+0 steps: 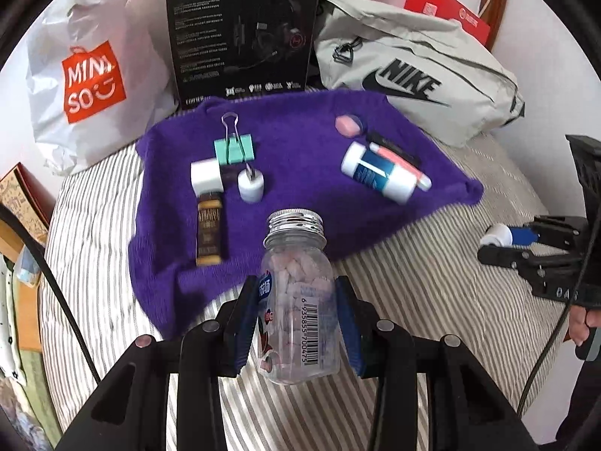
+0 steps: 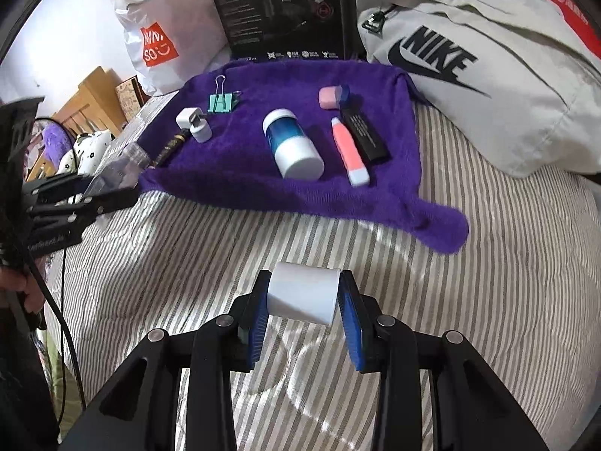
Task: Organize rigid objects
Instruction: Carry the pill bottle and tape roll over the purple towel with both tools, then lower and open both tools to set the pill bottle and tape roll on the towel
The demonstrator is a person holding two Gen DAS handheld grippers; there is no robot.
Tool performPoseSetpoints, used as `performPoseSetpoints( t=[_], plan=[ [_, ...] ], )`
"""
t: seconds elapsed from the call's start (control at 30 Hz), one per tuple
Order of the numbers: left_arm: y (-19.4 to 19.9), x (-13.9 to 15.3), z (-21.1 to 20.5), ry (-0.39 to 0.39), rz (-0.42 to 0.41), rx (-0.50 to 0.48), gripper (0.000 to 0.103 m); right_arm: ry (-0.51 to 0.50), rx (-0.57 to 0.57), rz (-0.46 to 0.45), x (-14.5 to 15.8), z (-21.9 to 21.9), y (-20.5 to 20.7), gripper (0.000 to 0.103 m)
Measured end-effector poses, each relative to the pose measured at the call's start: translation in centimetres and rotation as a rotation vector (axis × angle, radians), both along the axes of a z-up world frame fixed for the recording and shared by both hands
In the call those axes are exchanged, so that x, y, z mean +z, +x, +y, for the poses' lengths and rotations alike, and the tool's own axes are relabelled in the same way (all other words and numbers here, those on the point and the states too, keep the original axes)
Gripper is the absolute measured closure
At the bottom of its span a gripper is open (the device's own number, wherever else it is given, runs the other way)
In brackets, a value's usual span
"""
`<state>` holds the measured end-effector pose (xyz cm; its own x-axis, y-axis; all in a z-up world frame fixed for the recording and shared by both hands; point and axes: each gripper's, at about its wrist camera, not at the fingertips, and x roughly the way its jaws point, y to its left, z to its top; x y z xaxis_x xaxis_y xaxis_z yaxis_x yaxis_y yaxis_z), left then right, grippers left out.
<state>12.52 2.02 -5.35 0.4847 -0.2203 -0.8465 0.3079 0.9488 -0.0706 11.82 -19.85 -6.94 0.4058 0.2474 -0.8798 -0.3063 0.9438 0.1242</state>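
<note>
My left claw [image 1: 296, 323], lower centre of its frame, grips a clear jar [image 1: 296, 297] of pale tablets by the body, silver lid pointing away, over the striped bed [image 1: 432, 300]. My right claw [image 2: 302, 297], lower centre, clamps a white cylinder [image 2: 302, 295] crosswise. Ahead, mid-frame, the purple cloth [image 1: 300, 195] carries a binder clip [image 1: 234, 148], a blue-and-white bottle [image 1: 379, 173] and an eraser [image 1: 347, 124]. To place well: carry each item level to bare cloth, then loosen only once it rests.
</note>
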Motion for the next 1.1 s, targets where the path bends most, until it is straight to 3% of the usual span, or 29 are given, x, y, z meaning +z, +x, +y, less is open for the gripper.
performPoseSetpoints(
  t=[0.27, 0.6, 1.1],
  plan=[
    [4.6, 0.4, -1.4, -0.003, -0.008, -0.024, 0.065, -0.005, 0.028, -0.051, 2.1, 0.5, 3.2, 0.067],
    [9.3, -2.2, -2.8, -0.019, 0.042, -0.039, 0.065, 0.012, 0.050, -0.086, 3.4, 1.5, 8.5, 0.067],
    [11.1, -4.8, -4.9, 0.049, 0.072, -0.078, 0.064, 0.010, 0.082, -0.043, 1.3, 2.6, 9.7, 0.067]
  ],
)
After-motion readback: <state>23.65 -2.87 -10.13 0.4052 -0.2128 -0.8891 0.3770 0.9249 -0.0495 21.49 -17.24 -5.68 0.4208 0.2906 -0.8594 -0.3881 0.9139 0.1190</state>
